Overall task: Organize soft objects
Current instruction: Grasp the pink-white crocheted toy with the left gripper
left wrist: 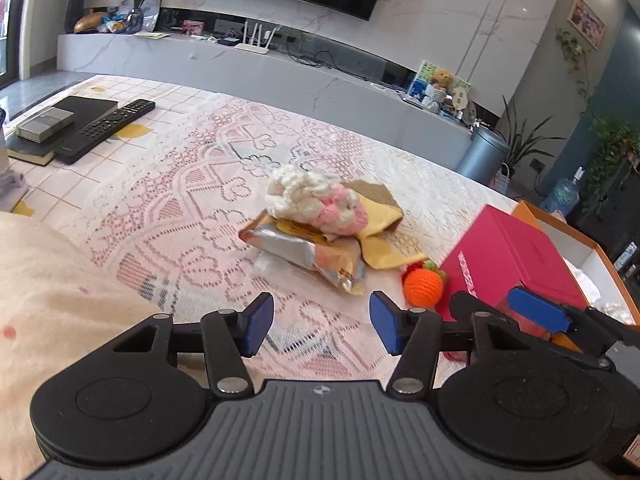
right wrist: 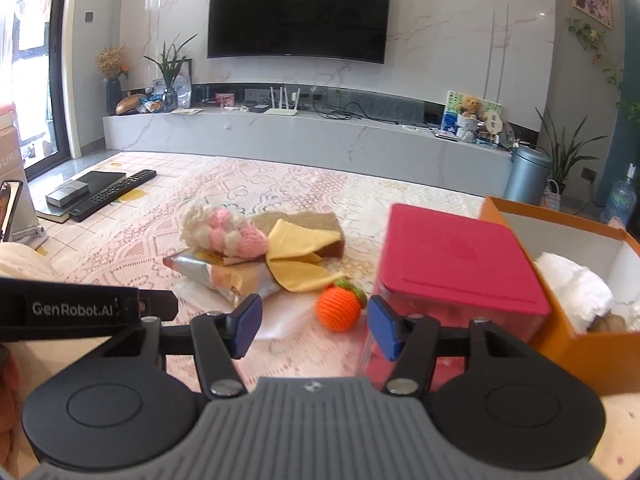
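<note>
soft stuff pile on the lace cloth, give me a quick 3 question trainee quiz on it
1. True or false: the orange crochet ball lies inside the orange box.
2. What rests on top of the foil snack packet? A) the remote B) the pink and white crochet piece C) the red lid
3. Fill in: the white fluffy item lies in the ____ box.

Key
1. False: it lies on the cloth, beside the red-lidded container.
2. B
3. orange
</note>
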A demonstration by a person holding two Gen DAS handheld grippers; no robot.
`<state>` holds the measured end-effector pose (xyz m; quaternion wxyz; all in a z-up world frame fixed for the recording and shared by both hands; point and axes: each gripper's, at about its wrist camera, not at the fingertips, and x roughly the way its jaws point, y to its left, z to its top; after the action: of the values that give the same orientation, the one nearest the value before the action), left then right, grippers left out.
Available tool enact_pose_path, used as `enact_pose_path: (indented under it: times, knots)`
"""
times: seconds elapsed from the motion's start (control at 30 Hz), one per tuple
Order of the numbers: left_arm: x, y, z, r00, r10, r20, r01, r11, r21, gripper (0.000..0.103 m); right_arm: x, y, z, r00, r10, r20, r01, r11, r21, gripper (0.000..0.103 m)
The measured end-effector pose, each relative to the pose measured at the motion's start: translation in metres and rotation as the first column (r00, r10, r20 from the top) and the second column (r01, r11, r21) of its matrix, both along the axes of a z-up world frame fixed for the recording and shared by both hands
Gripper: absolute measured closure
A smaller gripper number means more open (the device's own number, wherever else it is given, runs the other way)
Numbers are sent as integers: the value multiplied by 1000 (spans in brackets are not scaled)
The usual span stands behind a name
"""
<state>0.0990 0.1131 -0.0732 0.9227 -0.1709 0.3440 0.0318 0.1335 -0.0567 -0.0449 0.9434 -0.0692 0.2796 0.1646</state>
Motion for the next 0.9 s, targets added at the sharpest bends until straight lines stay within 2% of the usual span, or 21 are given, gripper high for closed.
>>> enact_pose_path:
  times: [0.23,0.4,0.53,0.7,0.9]
  knots:
    - [25,16,10,1000,-19,-6,19,999,51,38,26,18,1,999,35,3,-35,999,8,45]
    - [46,26,16,997,-72,-9,72,994,87,38,51,24,3,999,52,-8,-52,998,19,45]
    - [61,36,15,995,-97,11,97,994,47,38,69,28,2,998,53,-27,-53,998,23,45]
    - [84,34,10,991,-132,17,131,990,52,32,87,35,-9,996,72,-53,-73,997,-17,52]
    - [114,39,-7,995,-97,-18,96,994,-51,20,103,46,-19,991,111,-74,-115,991,-63,54]
